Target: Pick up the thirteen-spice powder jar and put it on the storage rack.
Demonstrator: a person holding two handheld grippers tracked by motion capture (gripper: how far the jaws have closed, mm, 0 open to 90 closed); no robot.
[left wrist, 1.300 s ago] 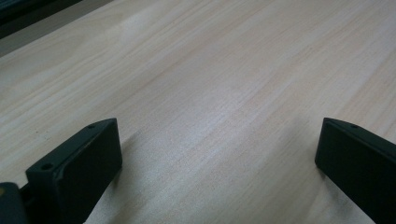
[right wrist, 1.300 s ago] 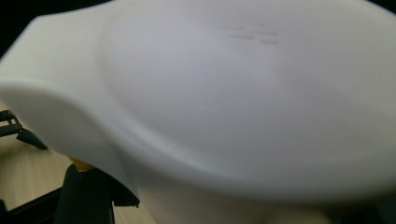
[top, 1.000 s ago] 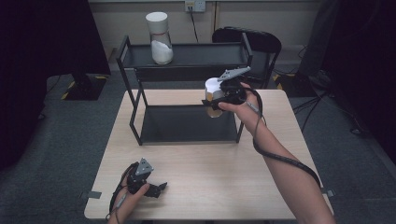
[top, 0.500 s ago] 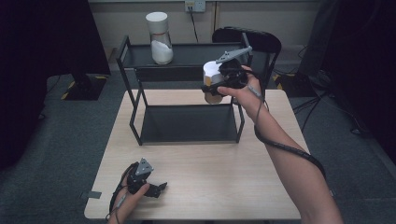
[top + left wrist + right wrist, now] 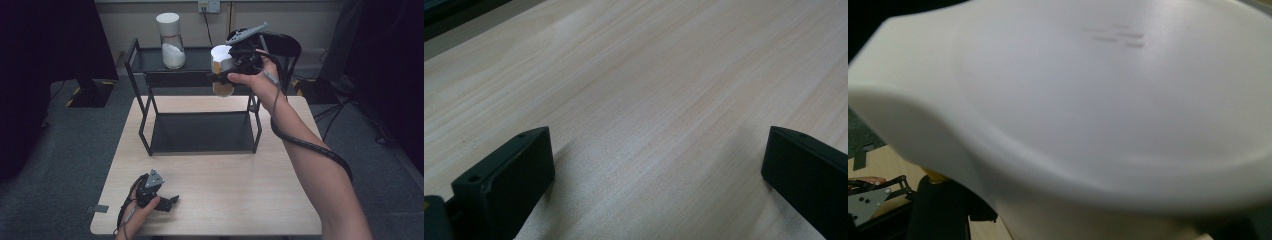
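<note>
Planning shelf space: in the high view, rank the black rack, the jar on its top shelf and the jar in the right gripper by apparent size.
1. Black rack, by far.
2. Shelf jar.
3. Held jar, partly hidden by the right gripper and nearer the camera, so 2 versus 3 is unsure.

no readable text, lid marks blurred

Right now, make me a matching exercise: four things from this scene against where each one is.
Things:
1. white-lidded jar with yellow contents
2. jar of white powder
3. left gripper
4. black chair

Places:
A. low on the table, near its front edge
B. behind the rack, at the far right
C. held in the air by the right gripper
D. standing on the rack's top shelf

Pairs: 1-C, 2-D, 3-A, 4-B
</note>
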